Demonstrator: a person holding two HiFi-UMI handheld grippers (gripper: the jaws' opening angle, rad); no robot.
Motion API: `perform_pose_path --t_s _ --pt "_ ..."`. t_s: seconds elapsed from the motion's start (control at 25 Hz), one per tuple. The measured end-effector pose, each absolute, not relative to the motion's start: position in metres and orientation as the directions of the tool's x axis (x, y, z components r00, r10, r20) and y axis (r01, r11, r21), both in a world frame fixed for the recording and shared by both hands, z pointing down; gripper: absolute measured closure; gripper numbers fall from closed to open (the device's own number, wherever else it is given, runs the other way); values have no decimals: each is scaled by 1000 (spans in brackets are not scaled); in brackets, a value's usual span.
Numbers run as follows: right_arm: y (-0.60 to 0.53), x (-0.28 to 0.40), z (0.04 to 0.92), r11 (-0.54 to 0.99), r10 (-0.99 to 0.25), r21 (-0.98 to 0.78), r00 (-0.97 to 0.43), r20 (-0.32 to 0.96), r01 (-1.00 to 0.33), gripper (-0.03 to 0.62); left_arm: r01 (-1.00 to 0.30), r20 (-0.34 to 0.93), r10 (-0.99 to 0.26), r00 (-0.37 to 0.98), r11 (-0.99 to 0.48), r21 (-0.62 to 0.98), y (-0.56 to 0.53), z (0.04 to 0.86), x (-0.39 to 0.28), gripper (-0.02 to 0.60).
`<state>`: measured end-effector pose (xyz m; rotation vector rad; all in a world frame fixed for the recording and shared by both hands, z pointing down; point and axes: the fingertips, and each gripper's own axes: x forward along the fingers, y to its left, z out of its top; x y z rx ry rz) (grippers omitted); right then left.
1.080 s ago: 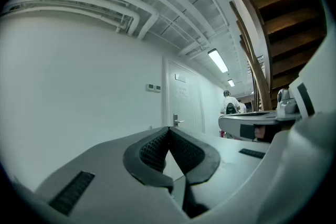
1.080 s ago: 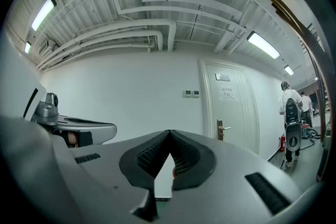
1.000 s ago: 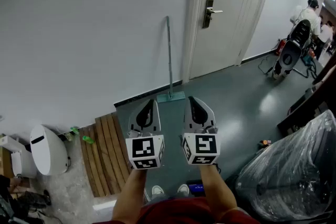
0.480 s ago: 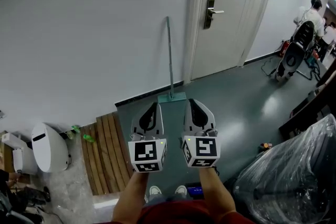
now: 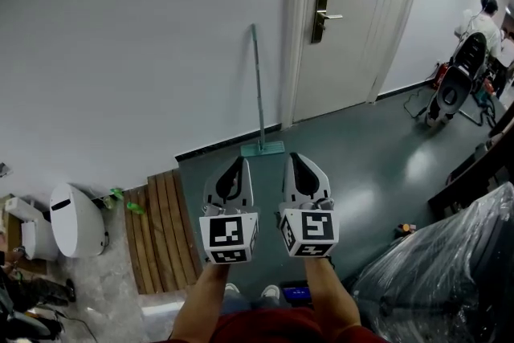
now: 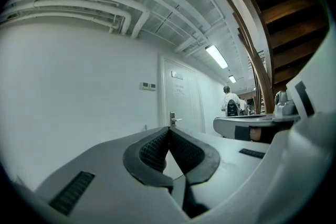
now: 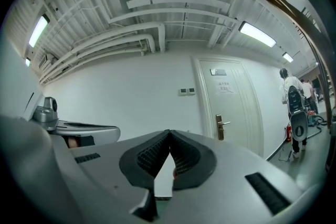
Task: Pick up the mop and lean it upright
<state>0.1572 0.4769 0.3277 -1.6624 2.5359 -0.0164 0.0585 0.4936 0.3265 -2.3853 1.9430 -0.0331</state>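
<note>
The mop stands upright, its thin metal handle [image 5: 258, 76] leaning on the white wall just left of the door frame. Its teal head [image 5: 263, 148] rests on the grey floor. Both grippers are held side by side, pointing level toward it and a short way from the head. My left gripper [image 5: 238, 162] [image 6: 168, 129] is shut with nothing between its pads. My right gripper [image 5: 295, 158] [image 7: 169, 132] is also shut and holds nothing. In both gripper views the mop is hidden behind the jaws.
A white door [image 5: 345, 20] with a lever handle [image 5: 325, 15] is right of the mop. A wooden slatted board [image 5: 157, 229] and a white rounded bin [image 5: 74, 221] lie at the left. A plastic-wrapped bulk [image 5: 450, 269] sits at the lower right. A person [image 5: 482, 20] is seated far right.
Both grippers have drawn back a little from the mop head, together and still shut. The mop has not moved.
</note>
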Motion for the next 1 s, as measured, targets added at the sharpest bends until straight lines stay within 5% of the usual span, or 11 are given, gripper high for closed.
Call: perform_pose_path --t_s 1.0 --pt "381 108 327 401 -914 -33 -398 -77 -915 577 -981 -40 -981 191 -189 -43 399 330 6 575"
